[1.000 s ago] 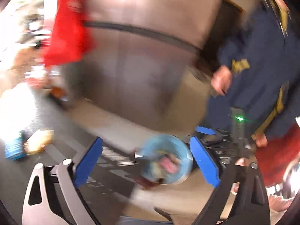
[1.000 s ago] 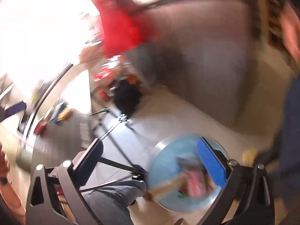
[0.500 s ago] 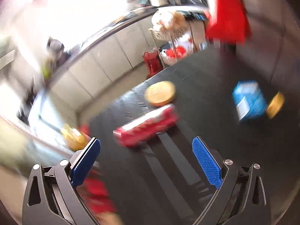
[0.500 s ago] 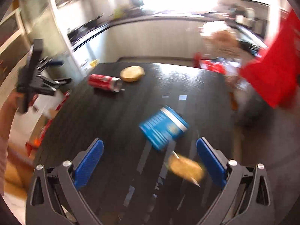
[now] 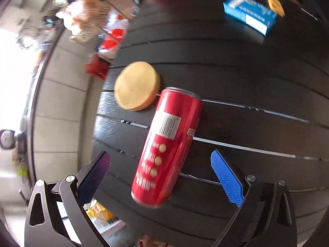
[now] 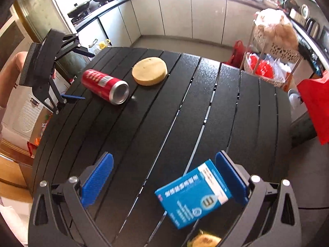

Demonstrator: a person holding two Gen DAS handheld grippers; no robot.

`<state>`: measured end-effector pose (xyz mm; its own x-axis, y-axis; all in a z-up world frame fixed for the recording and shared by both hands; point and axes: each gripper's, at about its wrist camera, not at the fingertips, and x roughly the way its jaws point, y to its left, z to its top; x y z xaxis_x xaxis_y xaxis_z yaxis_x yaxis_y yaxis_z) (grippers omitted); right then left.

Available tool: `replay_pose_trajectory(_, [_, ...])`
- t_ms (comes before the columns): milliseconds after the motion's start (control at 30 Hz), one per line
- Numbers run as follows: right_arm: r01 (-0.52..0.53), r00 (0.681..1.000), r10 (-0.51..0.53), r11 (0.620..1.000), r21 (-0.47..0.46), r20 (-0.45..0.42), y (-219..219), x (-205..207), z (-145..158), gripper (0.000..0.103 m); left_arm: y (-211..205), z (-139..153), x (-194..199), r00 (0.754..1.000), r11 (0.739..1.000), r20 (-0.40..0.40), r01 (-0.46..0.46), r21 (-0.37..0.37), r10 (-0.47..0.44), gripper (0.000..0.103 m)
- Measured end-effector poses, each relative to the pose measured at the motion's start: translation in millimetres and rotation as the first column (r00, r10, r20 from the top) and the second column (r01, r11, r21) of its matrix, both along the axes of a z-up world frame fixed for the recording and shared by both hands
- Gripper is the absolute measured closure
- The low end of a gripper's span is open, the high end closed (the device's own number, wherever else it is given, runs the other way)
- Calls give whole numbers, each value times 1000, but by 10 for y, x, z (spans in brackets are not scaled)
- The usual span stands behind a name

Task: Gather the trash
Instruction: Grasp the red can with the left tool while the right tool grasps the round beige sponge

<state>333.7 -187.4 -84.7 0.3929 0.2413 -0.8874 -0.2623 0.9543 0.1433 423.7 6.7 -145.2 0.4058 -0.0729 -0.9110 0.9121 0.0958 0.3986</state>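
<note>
A red can [image 5: 167, 146] lies on its side on the black slatted table [image 5: 246, 82], between the open fingers of my left gripper [image 5: 162, 177]. Neither pad touches it. Just beyond its far end sits a round tan disc [image 5: 136, 85]. From the right wrist view the can [image 6: 103, 86] and disc [image 6: 149, 71] lie at the table's far left, with the left gripper [image 6: 70, 98] beside the can. A blue box [image 6: 194, 193] lies between the open fingers of my right gripper [image 6: 166, 183], close to the right pad. A small yellowish scrap [image 6: 203, 240] lies below it.
The blue box [image 5: 249, 13] and the scrap [image 5: 274, 5] show far right in the left wrist view. A wire rack [image 6: 273, 47] with bags stands past the table's right edge, a red bag [image 6: 316, 103] beside it. Kitchen cabinets [image 6: 185, 18] line the back.
Both grippers swung from the floor bin and the person toward the table, then closed in. The can now lies between the left fingers and the blue box between the right fingers.
</note>
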Motion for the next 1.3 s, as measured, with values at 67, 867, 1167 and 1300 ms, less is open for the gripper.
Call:
replay_pose_trajectory(67, [-7,1000,7,1000,-4,-13,1,124,-93,3,-5,-106,116,998,1000,-66,-6,18,7,8])
replay_pose_trajectory(867, [-175,984,173,984,-38,-37,761,1229,-588,3,868,311,503,873,787,-343,-470,-400,347,50])
replay_pose_trajectory(1167, [-199,977,181,966,-164,-116,1216,2127,-1127,2,1694,745,-274,747,532,-450,-664,-525,489,49])
replay_pose_trajectory(1300, [-200,977,185,968,-152,-103,1301,2222,-1145,3,1736,762,-373,718,475,-482,-695,-540,502,49])
